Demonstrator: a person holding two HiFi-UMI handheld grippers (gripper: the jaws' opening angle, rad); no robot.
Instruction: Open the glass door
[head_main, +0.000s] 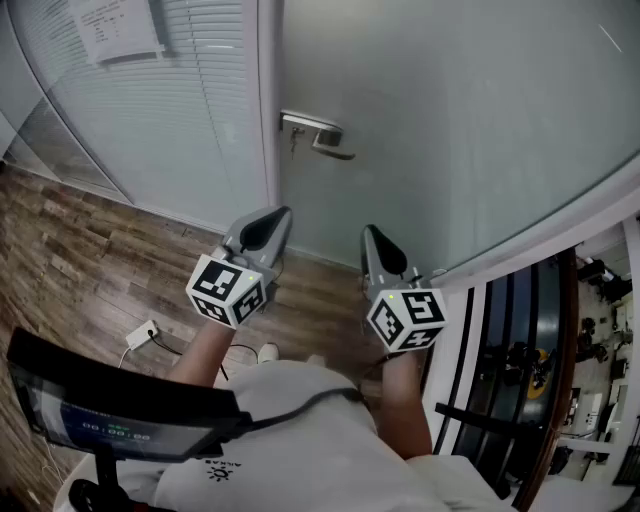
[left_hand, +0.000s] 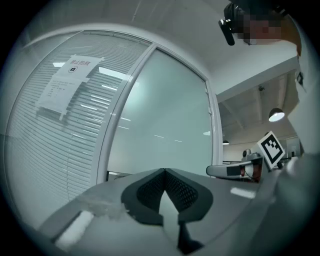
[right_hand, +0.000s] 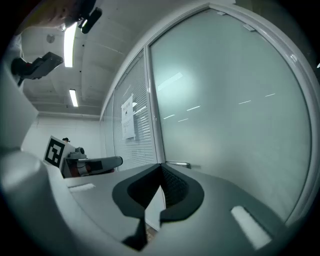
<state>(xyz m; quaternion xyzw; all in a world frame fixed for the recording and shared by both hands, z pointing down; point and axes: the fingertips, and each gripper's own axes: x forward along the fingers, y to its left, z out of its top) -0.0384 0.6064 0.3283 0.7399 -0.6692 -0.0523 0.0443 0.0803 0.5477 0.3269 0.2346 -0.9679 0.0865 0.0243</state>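
Observation:
The frosted glass door (head_main: 450, 120) stands closed in front of me, with a metal lever handle (head_main: 320, 134) near its left edge and a keyhole just left of it. Both grippers are held level, below the handle and apart from it. My left gripper (head_main: 280, 216) is shut and empty, its tips meeting (left_hand: 164, 171) before the door's pane (left_hand: 165, 115). My right gripper (head_main: 370, 236) is likewise shut on nothing (right_hand: 160, 166). In the right gripper view the handle (right_hand: 178, 164) shows just beyond the tips, not touched.
A white door frame (head_main: 268, 100) separates the door from a glass panel with blinds (head_main: 170, 110) bearing a paper notice (head_main: 118, 30). A power strip (head_main: 141, 334) lies on the wooden floor (head_main: 70, 260). A dark screen (head_main: 110, 410) sits at the bottom left.

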